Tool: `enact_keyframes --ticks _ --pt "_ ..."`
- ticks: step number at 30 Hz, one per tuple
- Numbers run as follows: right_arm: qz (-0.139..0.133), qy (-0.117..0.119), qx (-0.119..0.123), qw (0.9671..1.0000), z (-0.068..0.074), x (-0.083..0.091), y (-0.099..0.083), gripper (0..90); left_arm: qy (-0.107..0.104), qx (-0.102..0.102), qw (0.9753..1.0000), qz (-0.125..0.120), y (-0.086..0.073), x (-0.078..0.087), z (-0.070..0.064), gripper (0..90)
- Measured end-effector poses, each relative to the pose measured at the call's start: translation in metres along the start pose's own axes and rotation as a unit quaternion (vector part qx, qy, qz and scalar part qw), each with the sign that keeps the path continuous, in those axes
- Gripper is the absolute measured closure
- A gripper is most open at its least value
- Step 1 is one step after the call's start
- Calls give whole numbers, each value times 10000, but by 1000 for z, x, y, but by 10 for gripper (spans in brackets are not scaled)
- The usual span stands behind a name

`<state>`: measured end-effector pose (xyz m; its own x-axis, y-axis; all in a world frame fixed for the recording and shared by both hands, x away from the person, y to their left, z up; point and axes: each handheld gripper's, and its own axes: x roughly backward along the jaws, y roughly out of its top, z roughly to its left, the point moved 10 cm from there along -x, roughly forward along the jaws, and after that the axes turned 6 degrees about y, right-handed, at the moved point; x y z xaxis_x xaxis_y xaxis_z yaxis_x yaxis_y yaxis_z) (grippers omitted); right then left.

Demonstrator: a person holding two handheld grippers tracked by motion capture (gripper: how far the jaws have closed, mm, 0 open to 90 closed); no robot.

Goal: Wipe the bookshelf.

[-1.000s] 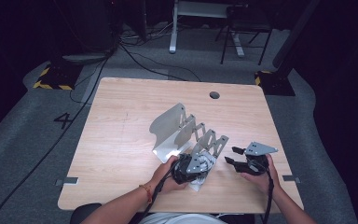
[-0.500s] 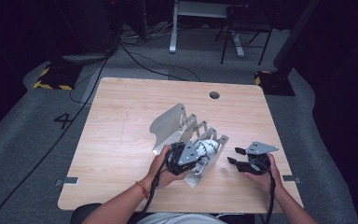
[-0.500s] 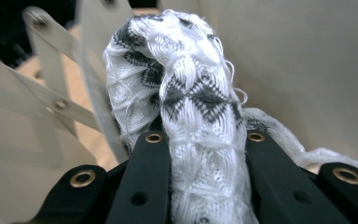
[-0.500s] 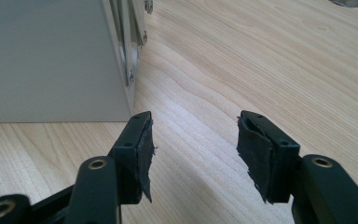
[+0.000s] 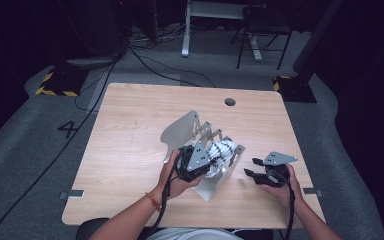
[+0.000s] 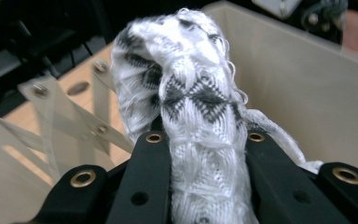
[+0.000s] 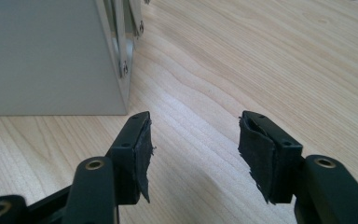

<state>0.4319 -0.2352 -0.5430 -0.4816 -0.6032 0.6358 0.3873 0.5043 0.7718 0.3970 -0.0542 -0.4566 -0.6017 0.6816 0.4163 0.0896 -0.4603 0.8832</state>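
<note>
A white knitted cloth with a dark diamond pattern is clamped between the jaws of the left gripper and held inside the grey metal accordion rack, presumably for slotting between its plates. Just beside the rack, the right gripper is held wide, empty, over the pale wooden table.

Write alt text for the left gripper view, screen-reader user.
The left gripper is shut on a bunched white knit cloth with a black diamond pattern, seen close up between its two black jaws. Behind the cloth stand the beige panels of an accordion-style rack, on a light wooden table.
</note>
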Motion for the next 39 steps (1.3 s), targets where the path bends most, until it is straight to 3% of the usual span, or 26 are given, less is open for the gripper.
enact_keyframes --ticks 4,11,18,21,24,26,30,33,35,39 --pt "52 34 26 10000 1 -1 -1 443 -161 -24 9994 322 -20 -13 -9 806" --pt "71 86 28 9999 2 -1 -3 440 -489 329 9945 863 -59 -31 -21 806" --pt "147 133 66 9998 3 -3 -6 433 -738 273 9906 1117 -76 -36 -29 805" --pt "182 147 76 9997 4 -4 -6 431 -729 149 9929 926 -66 -33 -28 804" --pt "181 159 80 9997 4 -4 -7 430 -788 227 9960 352 -38 -22 -23 805" --pt "175 145 78 9997 3 -4 -7 429 -786 273 9965 52 -23 -15 -19 804" --pt "177 154 104 9997 4 -5 -6 428 -764 372 9950 -524 3 0 -12 804" --pt "192 161 111 9996 5 -5 -6 427 -769 308 9931 -831 16 12 -10 804" --pt "200 172 100 9996 4 -5 -7 427 -801 285 9918 -952 20 17 -10 804" --pt "247 176 94 9995 5 -7 -8 423 -809 221 9931 -816 15 13 -11 804"
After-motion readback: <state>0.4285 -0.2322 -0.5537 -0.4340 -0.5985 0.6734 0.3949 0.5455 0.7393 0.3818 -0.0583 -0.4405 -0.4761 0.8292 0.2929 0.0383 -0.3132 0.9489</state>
